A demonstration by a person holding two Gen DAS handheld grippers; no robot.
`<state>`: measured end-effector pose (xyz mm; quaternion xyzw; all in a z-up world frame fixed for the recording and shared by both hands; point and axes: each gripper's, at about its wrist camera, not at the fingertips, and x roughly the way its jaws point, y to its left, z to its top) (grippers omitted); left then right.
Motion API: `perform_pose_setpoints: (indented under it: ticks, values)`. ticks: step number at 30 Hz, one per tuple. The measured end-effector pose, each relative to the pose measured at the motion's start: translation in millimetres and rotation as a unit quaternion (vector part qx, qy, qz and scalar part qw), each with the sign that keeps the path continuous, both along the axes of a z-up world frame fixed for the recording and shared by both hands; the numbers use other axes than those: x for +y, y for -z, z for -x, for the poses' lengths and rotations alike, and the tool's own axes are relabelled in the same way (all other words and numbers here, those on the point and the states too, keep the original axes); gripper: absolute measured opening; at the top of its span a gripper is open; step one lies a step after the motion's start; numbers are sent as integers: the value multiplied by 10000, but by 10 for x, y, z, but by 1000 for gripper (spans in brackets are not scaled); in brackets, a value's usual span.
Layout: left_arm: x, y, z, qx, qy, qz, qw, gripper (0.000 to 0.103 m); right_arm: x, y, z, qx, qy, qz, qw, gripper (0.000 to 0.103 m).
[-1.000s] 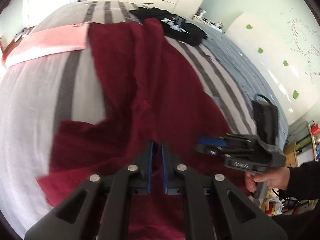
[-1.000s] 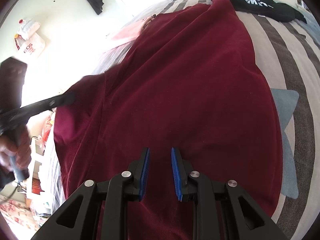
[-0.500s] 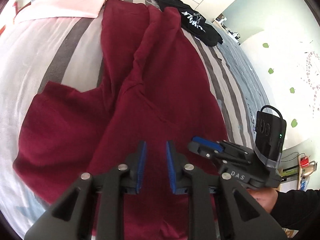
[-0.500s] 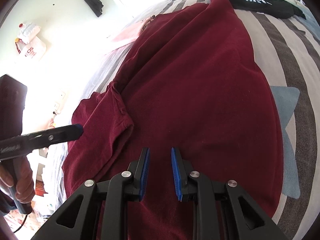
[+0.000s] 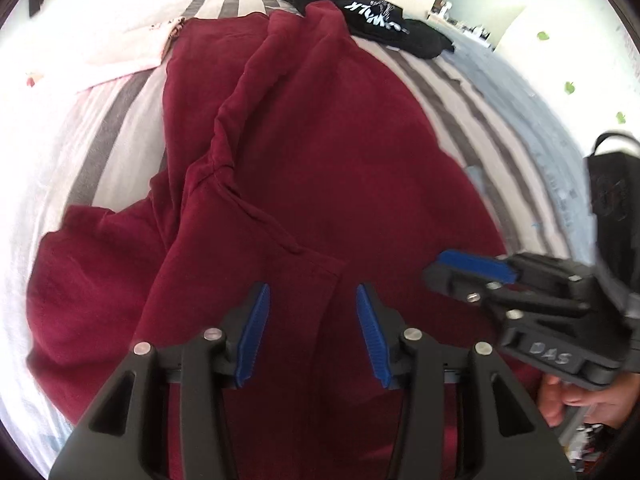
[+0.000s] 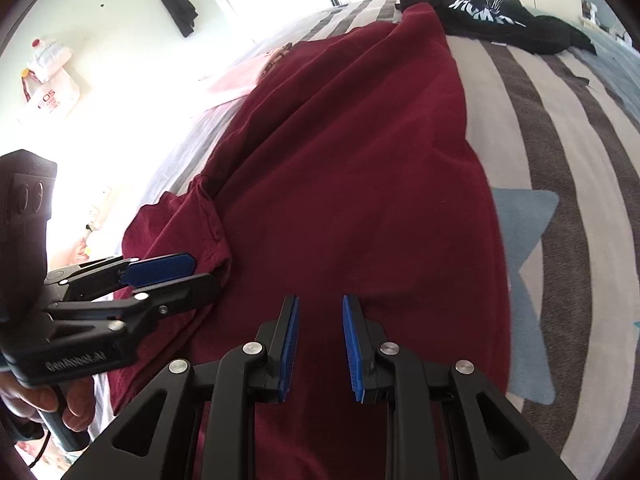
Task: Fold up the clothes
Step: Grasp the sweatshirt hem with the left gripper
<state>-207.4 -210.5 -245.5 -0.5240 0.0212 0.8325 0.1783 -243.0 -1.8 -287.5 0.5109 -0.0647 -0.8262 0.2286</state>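
One maroon garment (image 5: 320, 168) spread lengthwise down striped bed (image 6: 560, 128), long axis running away from both grippers, folded sleeve edge bunched on left side. Left gripper (image 5: 312, 332) nearer that edge, directly above it, jaws just opened, nothing between. Right gripper (image 6: 318, 344) over near hem, narrowly parted, holding nothing.
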Motion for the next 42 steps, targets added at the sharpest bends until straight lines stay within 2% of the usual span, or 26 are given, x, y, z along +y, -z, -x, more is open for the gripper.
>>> perform_pose_setpoints:
  ticks: [3, 4, 5, 8, 12, 17, 22, 25, 27, 31, 36, 39, 42]
  values:
    - [21, 59, -68, 173, -12, 262, 9995, 42, 23, -14, -10, 35, 117, -139, 9998, 20]
    - [34, 69, -84, 250, -19, 352, 9991, 39, 28, -14, -15, 35, 143, -158, 9998, 20]
    - [34, 71, -95, 328, -39, 444, 9985, 24, 28, -13, -21, 39, 157, -181, 9997, 20]
    - [-103, 16, -71, 330, -272, 264, 9987, 5, -7, -8, -27, 34, 179, -235, 9996, 20]
    - [-467, -214, -36, 550, -630, 118, 9964, 5, -5, -16, -34, 24, 201, -245, 9995, 20]
    - [-1118, -450, 166, 714, -1125, 293, 9906, 4, -33, 6, -15, 6, 195, -260, 9995, 20]
    - [-1734, -351, 537, 611, -1530, 868, 9825, 4, -70, 7, -1, 4, 193, -305, 9993, 21]
    - [-2125, -267, 655, 230, -1954, 878, 9765, 4, -98, 19, -3, 12, 184, -338, 9993, 21]
    - [-2266, -331, 512, 282, -2006, 693, 9768, 4, -127, 28, -5, 16, 207, -348, 9992, 21]
    - [-2099, -431, 265, 394, -1691, 273, 9844, 5, -153, 26, -11, 51, 202, -390, 9990, 24]
    - [-1617, -338, 244, 266, -1183, -204, 9924, 5, -194, 13, -50, 144, 120, -470, 9987, 29]
    - [-1334, -311, 337, 204, -988, -609, 9930, 5, -202, 13, -66, 184, 103, -487, 9986, 31]
    - [-1059, -285, 412, 351, -627, -556, 9959, 5, -228, 13, -101, 239, 85, -510, 9984, 35]
